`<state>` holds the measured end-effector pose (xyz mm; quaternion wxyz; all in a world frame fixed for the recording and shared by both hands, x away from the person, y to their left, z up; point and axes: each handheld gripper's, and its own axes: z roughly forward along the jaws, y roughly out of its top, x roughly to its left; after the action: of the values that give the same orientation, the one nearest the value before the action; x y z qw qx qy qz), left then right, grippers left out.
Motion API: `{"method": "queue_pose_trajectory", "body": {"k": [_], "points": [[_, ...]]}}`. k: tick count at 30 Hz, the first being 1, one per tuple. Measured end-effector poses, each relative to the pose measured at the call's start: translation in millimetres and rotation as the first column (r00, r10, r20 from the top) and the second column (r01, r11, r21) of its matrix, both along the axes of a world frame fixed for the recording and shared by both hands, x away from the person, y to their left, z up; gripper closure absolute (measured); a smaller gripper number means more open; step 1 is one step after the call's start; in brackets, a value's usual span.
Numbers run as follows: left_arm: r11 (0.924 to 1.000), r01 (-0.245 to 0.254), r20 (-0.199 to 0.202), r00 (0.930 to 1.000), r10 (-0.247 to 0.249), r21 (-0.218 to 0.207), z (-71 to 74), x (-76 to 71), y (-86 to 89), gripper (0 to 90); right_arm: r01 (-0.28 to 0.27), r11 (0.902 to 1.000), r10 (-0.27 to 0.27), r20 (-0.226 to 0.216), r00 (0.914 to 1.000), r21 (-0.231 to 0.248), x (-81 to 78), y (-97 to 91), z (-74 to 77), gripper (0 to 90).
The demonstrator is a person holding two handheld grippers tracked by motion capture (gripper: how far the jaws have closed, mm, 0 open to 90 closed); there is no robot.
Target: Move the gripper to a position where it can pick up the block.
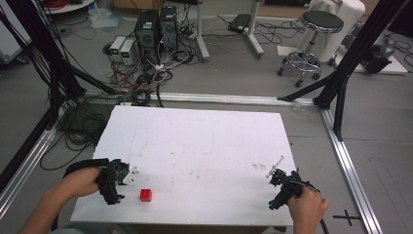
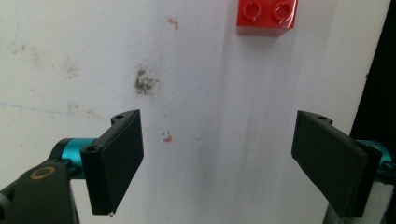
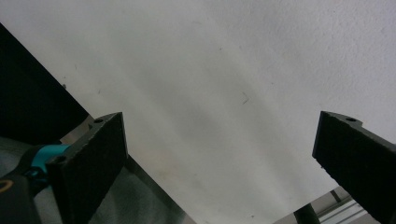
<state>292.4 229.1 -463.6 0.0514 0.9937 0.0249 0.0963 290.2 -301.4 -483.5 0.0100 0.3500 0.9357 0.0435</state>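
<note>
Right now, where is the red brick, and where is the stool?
red brick (image 1: 145, 195), high view, its studded top.
stool (image 1: 322, 21), high view, its round black seat.

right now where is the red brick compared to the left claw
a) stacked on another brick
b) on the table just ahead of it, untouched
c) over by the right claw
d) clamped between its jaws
b, the red brick lies on the white table ahead of the left claw, whose jaws stand wide apart with nothing between them.
</note>
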Motion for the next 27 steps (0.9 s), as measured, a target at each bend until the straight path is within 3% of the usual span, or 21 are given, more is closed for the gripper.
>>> {"method": "queue_pose_trajectory", "body": {"k": [11, 27], "points": [[0.9992, 0.034, -0.021, 0.9992, -0.033, 0.019, -6.0, -1.1, -22.5, 17.2, 0.001, 1.0, -0.001, -0.003, 1.0, 0.004, 0.1, 0.6, 0.4, 2.3], [0.9923, 0.102, -0.085, 0.9917, -0.096, 0.07, -21.2, -0.4, -55.1, 17.5, -0.008, 0.9999, 0.008, 0.0, 1.0, 0.007, 0.4, 1.9, 0.5, 2.4]]}}
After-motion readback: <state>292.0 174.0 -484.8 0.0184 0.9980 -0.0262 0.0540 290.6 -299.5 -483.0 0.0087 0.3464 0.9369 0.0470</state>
